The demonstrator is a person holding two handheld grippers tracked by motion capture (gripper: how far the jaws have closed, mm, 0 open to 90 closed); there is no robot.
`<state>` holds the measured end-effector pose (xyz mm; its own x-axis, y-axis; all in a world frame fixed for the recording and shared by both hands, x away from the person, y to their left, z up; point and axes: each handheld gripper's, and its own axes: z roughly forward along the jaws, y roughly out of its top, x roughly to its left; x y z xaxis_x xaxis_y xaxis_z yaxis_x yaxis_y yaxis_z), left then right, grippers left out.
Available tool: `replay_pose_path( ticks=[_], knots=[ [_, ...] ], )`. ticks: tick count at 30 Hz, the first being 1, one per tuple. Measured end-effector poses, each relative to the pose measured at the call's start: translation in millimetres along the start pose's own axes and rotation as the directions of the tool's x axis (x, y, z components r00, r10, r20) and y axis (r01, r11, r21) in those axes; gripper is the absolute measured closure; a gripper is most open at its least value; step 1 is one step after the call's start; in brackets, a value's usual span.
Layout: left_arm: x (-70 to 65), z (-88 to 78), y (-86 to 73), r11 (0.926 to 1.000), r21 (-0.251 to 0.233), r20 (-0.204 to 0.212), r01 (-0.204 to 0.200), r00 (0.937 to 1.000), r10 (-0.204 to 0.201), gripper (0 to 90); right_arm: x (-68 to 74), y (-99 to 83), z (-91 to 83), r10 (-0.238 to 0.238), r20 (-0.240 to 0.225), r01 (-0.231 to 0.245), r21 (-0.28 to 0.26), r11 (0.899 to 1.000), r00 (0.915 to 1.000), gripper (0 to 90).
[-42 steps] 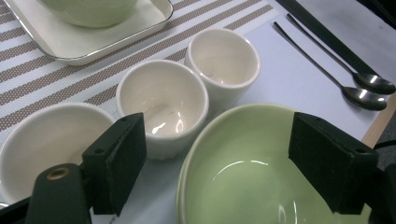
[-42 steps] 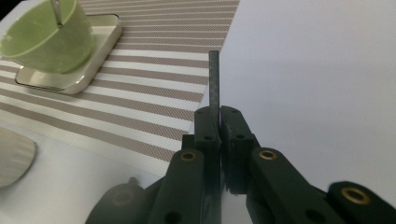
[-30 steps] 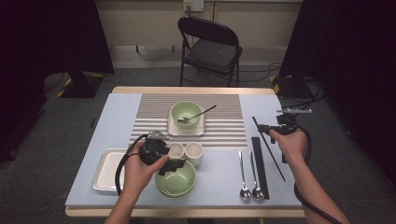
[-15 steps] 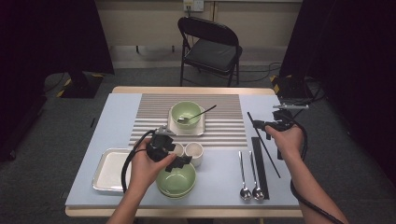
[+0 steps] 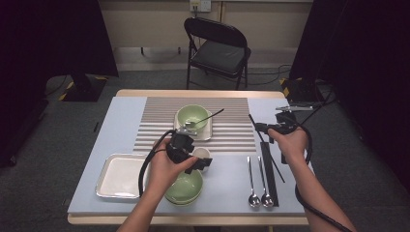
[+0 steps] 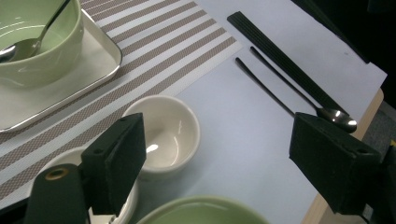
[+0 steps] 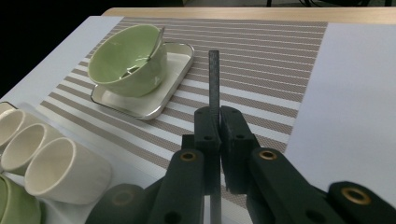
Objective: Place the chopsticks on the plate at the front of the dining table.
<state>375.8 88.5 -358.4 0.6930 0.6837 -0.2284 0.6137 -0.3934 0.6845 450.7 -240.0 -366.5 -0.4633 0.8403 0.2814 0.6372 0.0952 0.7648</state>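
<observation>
My right gripper is shut on a thin black chopstick, which runs between its pads and slants over the table's right side. My left gripper hangs open with nothing between its wide-apart jaws, over a small white cup and the rim of the near green bowl. White cups stand close together beside that bowl.
A second green bowl with a spoon in it sits on a small tray on the striped mat. Two spoons and a black strip lie at the right, a silver tray at the left.
My left hand has moved right, from beside the near green bowl to above the white cups. My right hand has shifted slightly left with the chopstick still in its jaws.
</observation>
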Motion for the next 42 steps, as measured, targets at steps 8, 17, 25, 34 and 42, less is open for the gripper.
replay_pose_path(
  ticks=[8,17,25,34,42],
  knots=[
    [-8.9,13.2,8.7,0.9999,0.004,0.019,0.01,0.9998,-0.01,18.9,14.2,2.4,5.9,-0.014,-0.029,0.014,-0.001,1.0,0.9995,86.3],
    [-11.7,20.6,14.6,0.9994,0.016,0.003,0.029,0.9996,-0.029,20.9,21.3,3.3,9.5,-0.023,-0.043,0.023,-0.007,1.0,0.9988,86.3],
    [-15.6,28.3,16.0,0.9991,0.036,-0.003,0.022,0.9998,-0.022,30.2,29.5,4.3,13.4,-0.03,-0.058,0.03,-0.009,1.0,0.9978,86.3],
    [-19.2,32.3,18.4,0.9996,0.026,0.013,0.013,0.9998,-0.013,32.7,39.0,5.2,18.2,-0.039,-0.078,0.038,-0.01,0.999,0.9962,86.3],
    [-19.3,35.7,20.1,0.9999,0.015,0.018,0.004,0.9998,-0.004,30.0,45.2,6.2,21.8,-0.04,-0.09,0.039,-0.008,0.999,0.9952,86.3]
  ],
)
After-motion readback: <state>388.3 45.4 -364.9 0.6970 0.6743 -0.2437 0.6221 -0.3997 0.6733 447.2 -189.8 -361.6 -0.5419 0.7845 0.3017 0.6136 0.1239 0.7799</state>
